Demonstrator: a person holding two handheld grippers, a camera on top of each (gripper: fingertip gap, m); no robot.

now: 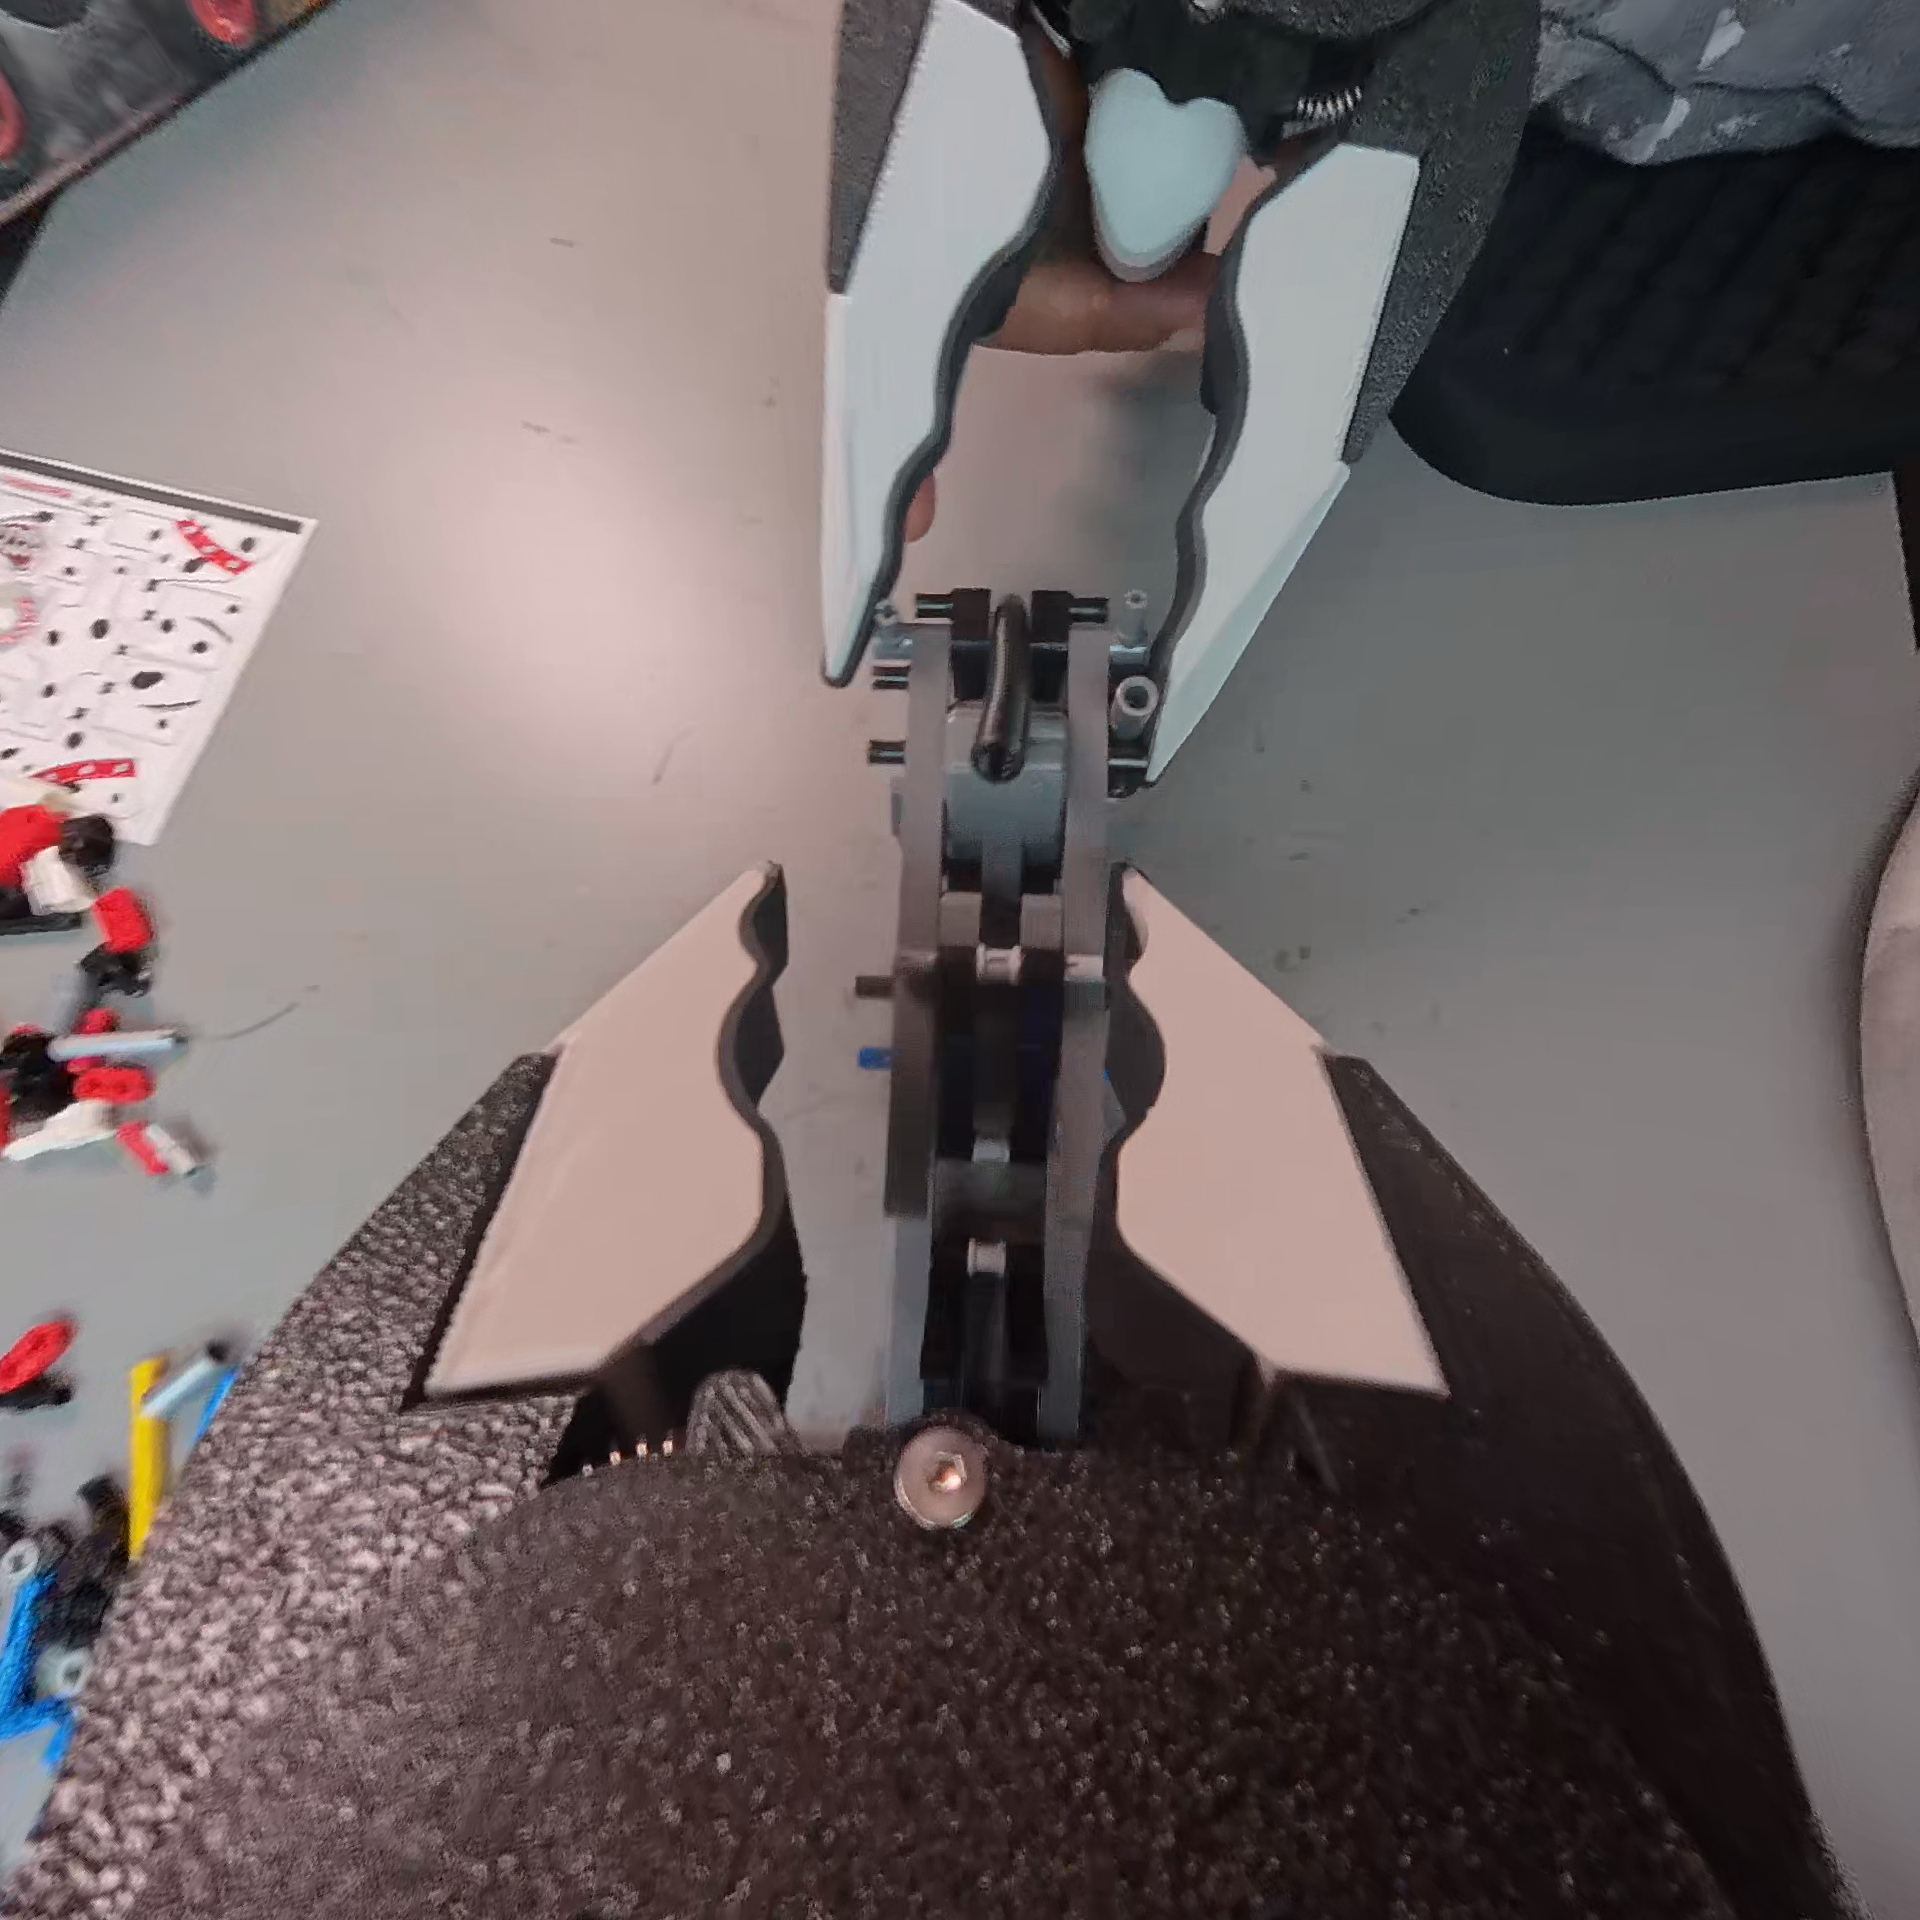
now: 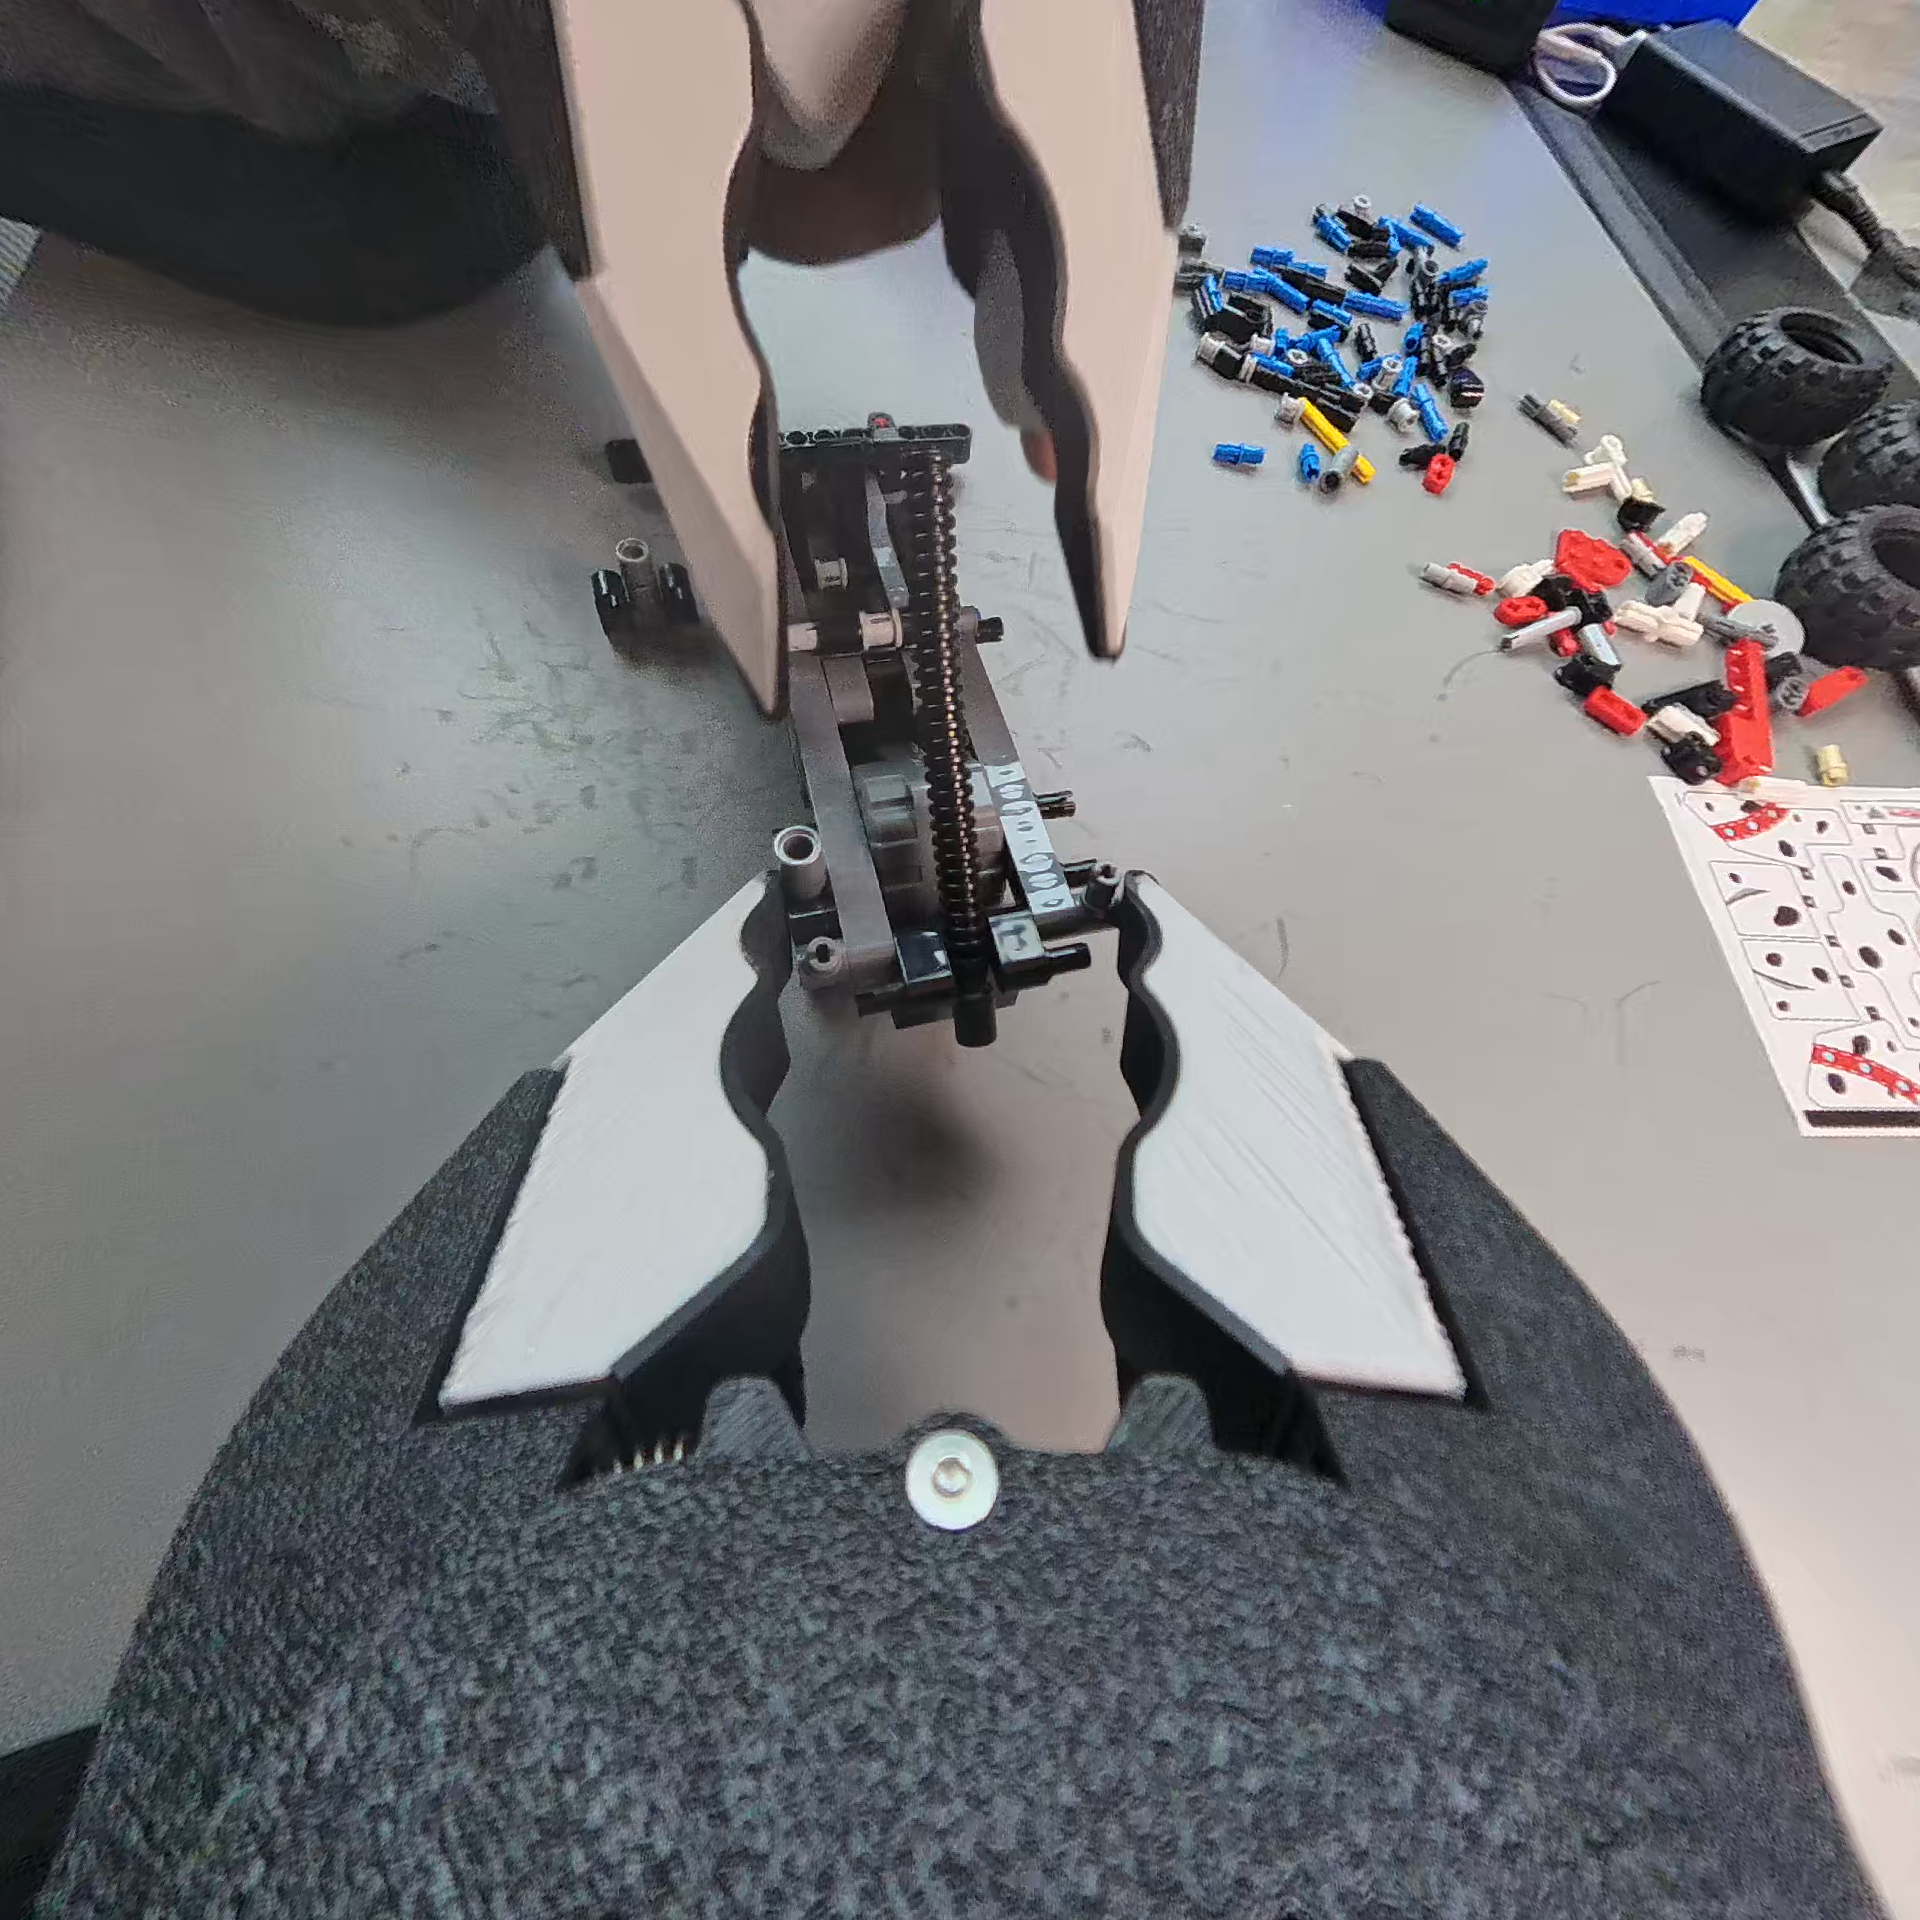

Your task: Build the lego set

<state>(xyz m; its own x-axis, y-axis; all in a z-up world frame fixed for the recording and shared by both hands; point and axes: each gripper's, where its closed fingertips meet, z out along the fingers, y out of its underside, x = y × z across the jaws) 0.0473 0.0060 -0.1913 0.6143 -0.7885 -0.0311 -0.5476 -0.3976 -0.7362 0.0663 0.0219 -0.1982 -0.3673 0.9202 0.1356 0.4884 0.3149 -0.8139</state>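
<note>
We're over a scuffed grey table (image 2: 312, 831), the dark lego frame (image 2: 914, 790) lying between our two tools. Left gripper (image 1: 951, 883), jaws parted, straddles one end of it; we can't tell if the pads touch. Right gripper (image 2: 945, 894), also spread, flanks the other end. Loose blue and black pins (image 2: 1351, 332) and red pieces (image 2: 1662, 644) lie scattered beside the sticker sheet (image 2: 1808, 956), knobby tyres (image 2: 1797, 374) and a black power brick (image 2: 1735, 114) at the table's far edge.

Grey table (image 2: 312, 831) under loose Lego pieces (image 2: 1340, 322), sticker sheet (image 2: 1808, 956).
</note>
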